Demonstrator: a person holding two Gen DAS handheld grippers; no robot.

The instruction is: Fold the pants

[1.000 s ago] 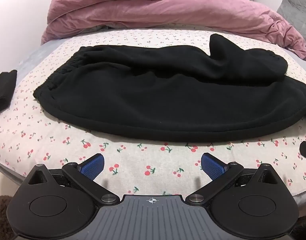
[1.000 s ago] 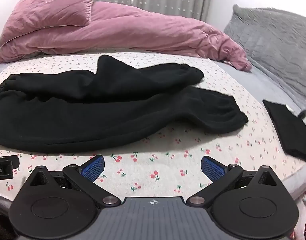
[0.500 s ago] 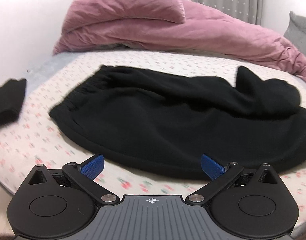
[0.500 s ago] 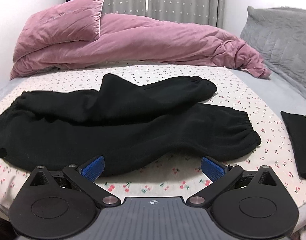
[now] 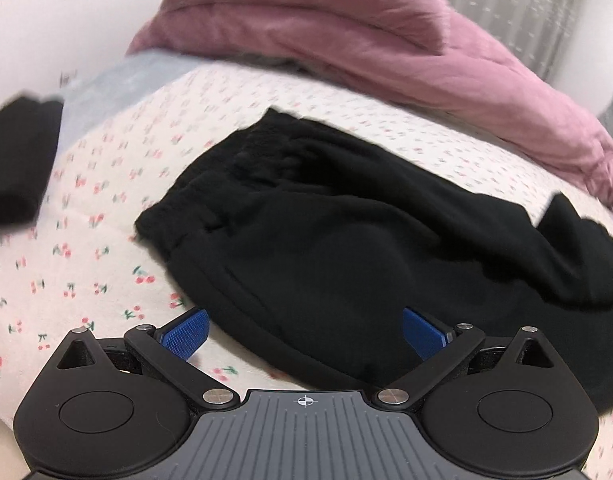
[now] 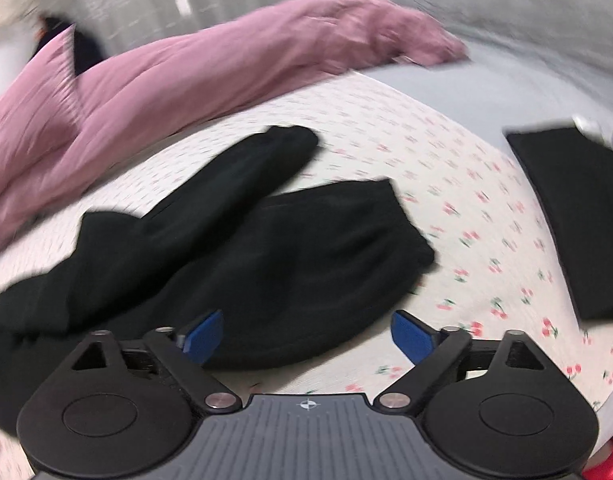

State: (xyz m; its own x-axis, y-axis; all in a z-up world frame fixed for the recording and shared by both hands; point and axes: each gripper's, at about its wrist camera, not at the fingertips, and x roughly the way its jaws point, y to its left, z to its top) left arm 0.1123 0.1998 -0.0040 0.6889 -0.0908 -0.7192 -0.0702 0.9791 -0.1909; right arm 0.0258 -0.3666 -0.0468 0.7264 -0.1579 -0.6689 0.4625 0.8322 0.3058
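- Black pants [image 5: 346, 248] were spread unfolded across the cherry-print sheet [image 5: 86, 248], waistband seen from the left wrist, two leg cuffs [image 6: 406, 240] from the right.
- Left gripper [image 5: 304, 330] was held over the near edge of the seat, blue pads [image 5: 184, 334] apart, nothing clamped.
- Right gripper [image 6: 306, 336] was held at the lower leg, fingers spread wide.
- A pink duvet [image 6: 186, 80] was piled behind.

Motion blur softens both views. The pants [image 5: 346, 248] run past the left view's right edge. A folded black cloth [image 6: 578, 216] is cut off at the right view's edge.
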